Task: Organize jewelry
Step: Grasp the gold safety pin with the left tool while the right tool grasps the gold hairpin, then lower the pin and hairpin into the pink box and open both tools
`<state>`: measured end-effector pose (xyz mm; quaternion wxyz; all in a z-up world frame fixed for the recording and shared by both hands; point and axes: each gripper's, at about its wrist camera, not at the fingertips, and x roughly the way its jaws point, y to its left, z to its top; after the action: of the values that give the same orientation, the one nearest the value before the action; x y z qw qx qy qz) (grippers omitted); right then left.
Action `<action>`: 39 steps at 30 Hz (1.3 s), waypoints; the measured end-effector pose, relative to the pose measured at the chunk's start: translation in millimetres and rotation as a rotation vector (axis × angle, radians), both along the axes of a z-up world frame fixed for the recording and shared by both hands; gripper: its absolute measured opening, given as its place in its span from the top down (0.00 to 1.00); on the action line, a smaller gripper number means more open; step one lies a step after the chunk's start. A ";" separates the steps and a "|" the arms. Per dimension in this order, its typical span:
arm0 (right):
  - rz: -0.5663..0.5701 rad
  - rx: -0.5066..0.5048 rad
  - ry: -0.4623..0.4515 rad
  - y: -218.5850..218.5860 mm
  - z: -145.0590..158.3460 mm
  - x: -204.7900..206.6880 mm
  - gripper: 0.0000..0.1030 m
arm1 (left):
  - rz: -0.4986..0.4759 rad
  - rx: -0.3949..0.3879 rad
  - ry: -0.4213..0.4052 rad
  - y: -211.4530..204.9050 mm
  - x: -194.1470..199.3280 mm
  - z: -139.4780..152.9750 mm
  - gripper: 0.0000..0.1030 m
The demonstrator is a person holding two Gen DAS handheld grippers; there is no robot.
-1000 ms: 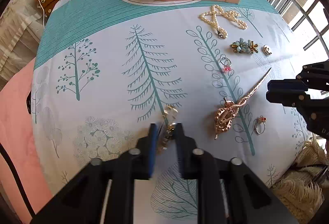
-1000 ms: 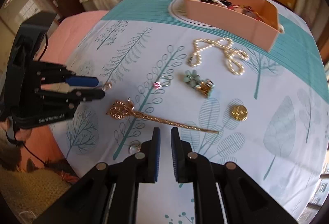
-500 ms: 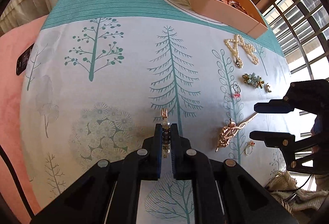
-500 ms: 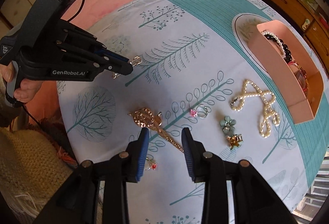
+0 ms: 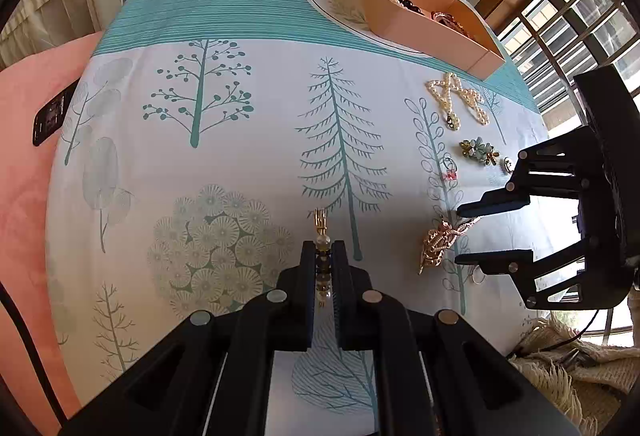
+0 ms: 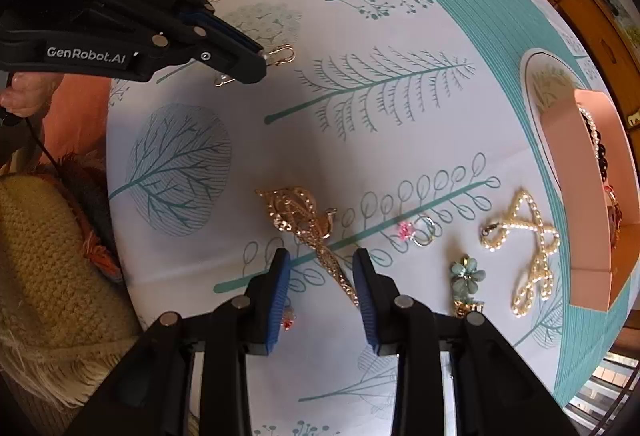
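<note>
Item: beaded earring (image 5: 322, 263), pinched in my left hand-held gripper (image 5: 322, 276), hook toward 12 o'clock. Right hand-held gripper (image 6: 322, 278) spread wide over gold hairpin (image 6: 308, 228). Pink tray (image 5: 424, 21) at 1 o'clock. Risk: thin earring slipping out mid-carry.

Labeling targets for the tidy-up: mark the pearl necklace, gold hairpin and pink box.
pearl necklace (image 6: 532, 236): right wrist view, crossing of its loops.
gold hairpin (image 6: 294, 210): right wrist view, ornate head.
pink box (image 5: 416, 26): left wrist view, near side wall.
</note>
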<state>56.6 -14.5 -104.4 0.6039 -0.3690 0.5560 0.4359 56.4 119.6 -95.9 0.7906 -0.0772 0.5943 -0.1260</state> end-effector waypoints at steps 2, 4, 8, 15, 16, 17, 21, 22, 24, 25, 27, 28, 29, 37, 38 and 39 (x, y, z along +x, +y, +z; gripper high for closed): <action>0.013 0.002 -0.002 2.4 -0.1 0.6 0.86 | 0.001 -0.012 -0.003 -1.3 1.1 0.1 0.95; 0.013 -0.012 -0.007 5.1 -0.6 2.9 0.92 | 0.003 -0.024 -0.006 -2.0 1.5 0.6 0.95; -0.031 0.014 -0.009 10.6 1.0 9.7 0.93 | 0.002 -0.025 -0.012 -3.9 2.6 4.2 0.95; -0.218 0.176 -0.051 -12.8 45.5 27.7 0.93 | -0.023 -0.002 -0.058 -13.1 18.0 31.2 0.95; -0.252 0.194 -0.065 -16.4 53.9 31.4 0.93 | -0.029 -0.001 -0.071 -15.7 23.0 38.0 0.95; -0.287 0.209 -0.080 -22.0 60.9 37.1 0.93 | -0.035 0.003 -0.086 -18.5 28.6 45.6 0.95; -0.470 0.258 -0.160 -52.3 85.4 76.2 0.92 | -0.042 0.017 -0.163 -36.4 62.3 75.2 0.95; -0.521 0.271 -0.178 -61.2 88.8 83.7 0.92 | -0.040 0.012 -0.176 -41.4 73.3 80.9 0.95; -0.631 0.301 -0.205 -78.7 95.8 105.5 0.92 | -0.029 0.000 -0.195 -52.0 98.0 88.6 0.95; -0.682 0.319 -0.212 -86.5 95.4 113.7 0.92 | -0.020 -0.001 -0.201 -57.9 111.3 90.7 0.95; -0.761 0.343 -0.244 -103.7 100.5 135.0 0.92 | 0.005 -0.003 -0.214 -70.7 139.3 90.3 0.95; -0.787 0.350 -0.264 -110.3 102.0 144.7 0.92 | 0.021 -0.015 -0.208 -75.0 153.1 88.0 0.95; -0.800 0.353 -0.288 -114.2 101.1 154.5 0.92 | 0.039 -0.023 -0.199 -80.2 167.5 83.3 0.95; -0.668 0.268 -0.477 -112.2 88.4 200.4 0.92 | 0.184 -0.149 -0.119 -101.8 231.8 28.9 0.95; -0.644 0.254 -0.499 -108.7 87.2 202.9 0.92 | 0.191 -0.152 -0.108 -104.0 234.8 20.7 0.95; -0.620 0.242 -0.519 -106.2 86.6 204.7 0.92 | 0.195 -0.149 -0.095 -107.0 238.6 12.7 0.95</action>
<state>261.3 -120.7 -17.8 0.8655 -0.2082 0.4150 0.1881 294.9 12.5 -83.2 0.8183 -0.1870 0.5350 -0.0960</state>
